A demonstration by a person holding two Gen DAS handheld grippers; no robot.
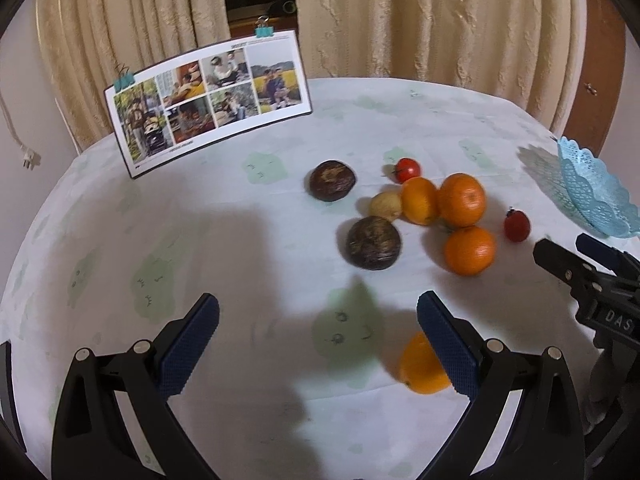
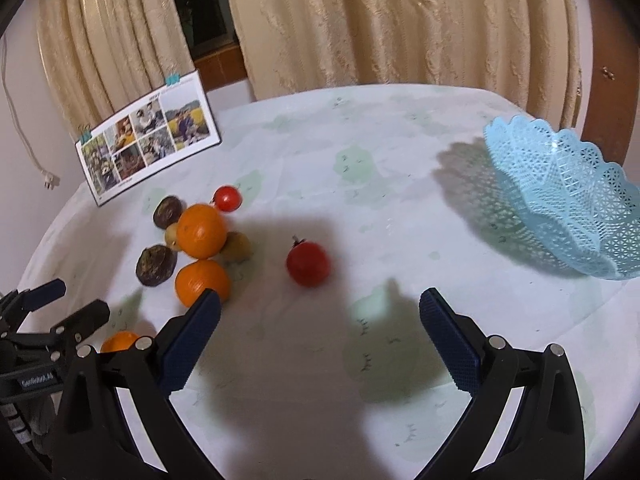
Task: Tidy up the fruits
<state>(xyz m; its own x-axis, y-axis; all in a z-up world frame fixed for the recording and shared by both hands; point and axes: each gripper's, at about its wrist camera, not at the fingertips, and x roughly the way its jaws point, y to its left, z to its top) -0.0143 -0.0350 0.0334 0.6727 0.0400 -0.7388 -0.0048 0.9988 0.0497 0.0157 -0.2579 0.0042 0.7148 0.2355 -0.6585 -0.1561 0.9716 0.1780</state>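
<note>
Left wrist view has the left gripper [image 1: 318, 316] spread wide open over the tablecloth [image 1: 240, 240], nothing between the blue pads. One orange [image 1: 420, 368] sits right against the outer side of its right-hand finger, partly hidden behind it, so contact is hard to call. Ahead of the fingers is the main fruit pile: two dark brown round fruits [image 1: 373, 243], a small yellowish fruit [image 1: 385, 205], three more oranges [image 1: 461, 199] bunched together, and a red tomato [image 1: 407, 169] just past them. A second tomato [image 1: 517, 225] lies off to the right of the pile, on its own. The right gripper [image 1: 568, 248] pokes in from the right edge, and it looks open too.

Right wrist view confirms that: the right gripper [image 2: 320, 312] has its jaws wide apart and empty. The lone tomato [image 2: 308, 263] sits just ahead of it, slightly toward the left finger, not touching. The pile is ahead and to the left, with one orange [image 2: 202, 283] right at the left fingertip. The light blue lacy basket [image 2: 560, 196] is ahead on the right, well apart from all the fruit, and looks empty, though its inside is only partly visible. A photo calendar [image 2: 148, 136] stands at the far left of the table, with curtains [image 2: 360, 20] behind.
</note>
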